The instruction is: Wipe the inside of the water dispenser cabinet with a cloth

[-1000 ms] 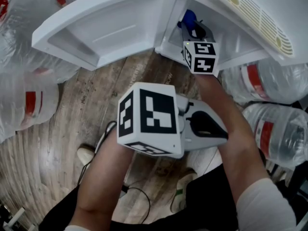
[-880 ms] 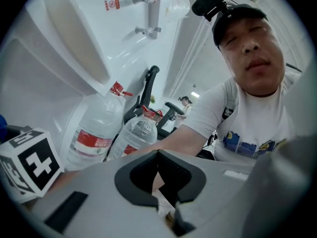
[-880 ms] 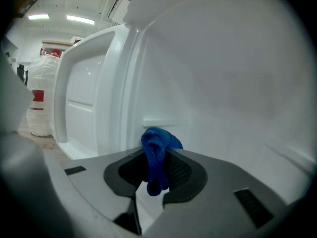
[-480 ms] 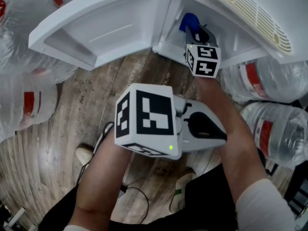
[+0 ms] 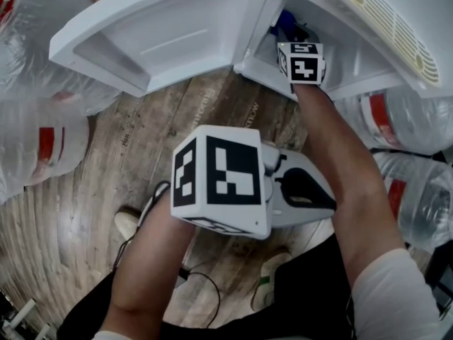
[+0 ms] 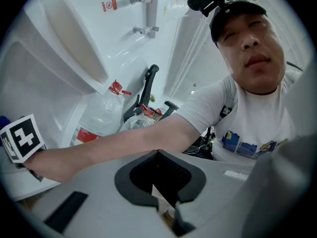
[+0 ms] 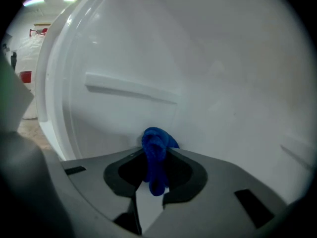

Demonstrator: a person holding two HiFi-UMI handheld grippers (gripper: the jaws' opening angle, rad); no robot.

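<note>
Of the two tongs, the right tongs have gone deeper into the cabinet than they were a moment ago. Seen from the head view, their marked cube now sits right at the cabinet's mouth. Only a small bit of the blue cloth peeks out past it. The door hangs wide open to the left. The left tongs have stayed low over the wooden floor, well apart from the cabinet. Big water bottles lie on both sides.

The left gripper view looks back at the person, not at the cabinet. The jaws of the left tongs are together, with nothing between them. The person's right arm stretches away toward the white cabinet.

The right gripper view shows the right tongs clamped on the cloth. It sticks up between the jaws as a blue bunch. The white cabinet wall fills the view and is very near. The tip of the cloth looks to be right at the wall, but it is hard to tell if it touches.

So the wiping seems to be under way. The push inward likely means a wipe toward the back. Much of the inside probably still waits for the cloth.
</note>
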